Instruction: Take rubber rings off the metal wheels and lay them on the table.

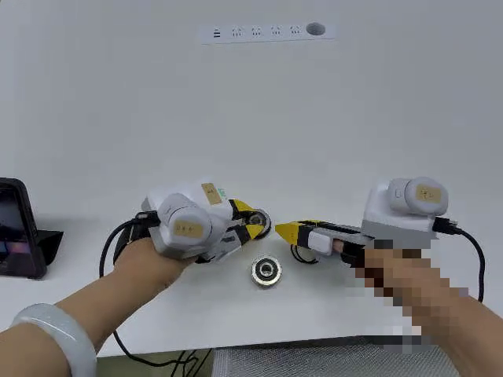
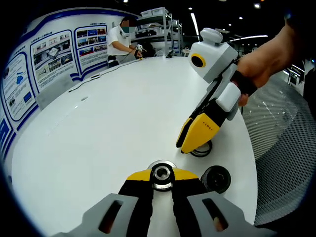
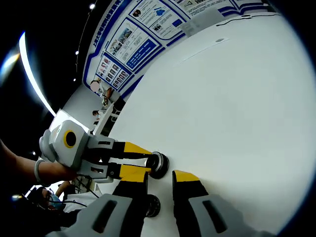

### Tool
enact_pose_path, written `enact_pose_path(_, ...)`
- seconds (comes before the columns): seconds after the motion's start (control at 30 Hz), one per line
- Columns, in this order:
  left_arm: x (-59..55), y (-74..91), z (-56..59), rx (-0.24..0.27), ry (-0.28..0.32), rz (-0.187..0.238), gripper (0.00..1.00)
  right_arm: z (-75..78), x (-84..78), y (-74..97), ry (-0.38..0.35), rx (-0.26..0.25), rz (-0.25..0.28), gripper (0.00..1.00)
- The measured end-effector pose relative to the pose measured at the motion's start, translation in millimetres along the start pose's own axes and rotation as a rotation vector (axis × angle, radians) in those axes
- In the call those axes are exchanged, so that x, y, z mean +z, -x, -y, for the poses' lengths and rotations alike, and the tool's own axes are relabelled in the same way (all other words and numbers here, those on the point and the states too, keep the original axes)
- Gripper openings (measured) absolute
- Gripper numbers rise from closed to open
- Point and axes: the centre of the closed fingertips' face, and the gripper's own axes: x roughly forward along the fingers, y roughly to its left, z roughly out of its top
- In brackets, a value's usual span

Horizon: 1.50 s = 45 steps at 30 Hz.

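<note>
Clamped wheel (image 2: 162, 174): pinched between left gripper (image 3: 147, 163) jaw tips
Loose wheel (image 1: 266, 271): on table (image 1: 196, 298), near both grippers
Rubber ring (image 2: 202, 149): flat on table, under right gripper (image 3: 160, 177) tips
Right gripper jaws: narrowly parted, gripping nothing

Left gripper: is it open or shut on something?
Shut on a metal wheel: the left gripper clamps it between its two jaws.
</note>
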Motion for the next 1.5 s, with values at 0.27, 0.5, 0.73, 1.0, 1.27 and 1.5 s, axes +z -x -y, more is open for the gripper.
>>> enact_pose_path(0.27,0.1,0.6,-0.2,0.003,0.019,0.019,0.14,-3.7,6.6,-15.2,-0.013,0.031,-0.012,0.22)
enact_pose_path(0.5,0.4,0.8,-0.4,0.005,0.025,0.025,0.14,-5.5,9.6,-26.5,-0.011,0.052,-0.030,0.22)
enact_pose_path(0.73,0.3,0.5,-0.7,0.010,0.035,0.032,0.14,-6.2,11.6,-33.0,-0.015,0.075,-0.042,0.23)
enact_pose_path(1.0,0.4,0.7,-0.5,0.012,0.039,0.036,0.14,-8.4,7.5,-38.8,-0.039,0.115,-0.078,0.25)
enact_pose_path(1.27,0.5,0.6,-0.5,0.010,0.039,0.038,0.14,-12.0,6.8,-34.2,-0.039,0.145,-0.119,0.27)
enact_pose_path(1.5,0.3,0.7,-0.4,0.008,0.038,0.041,0.13,-15.4,1.2,-31.0,-0.003,0.155,-0.185,0.30)
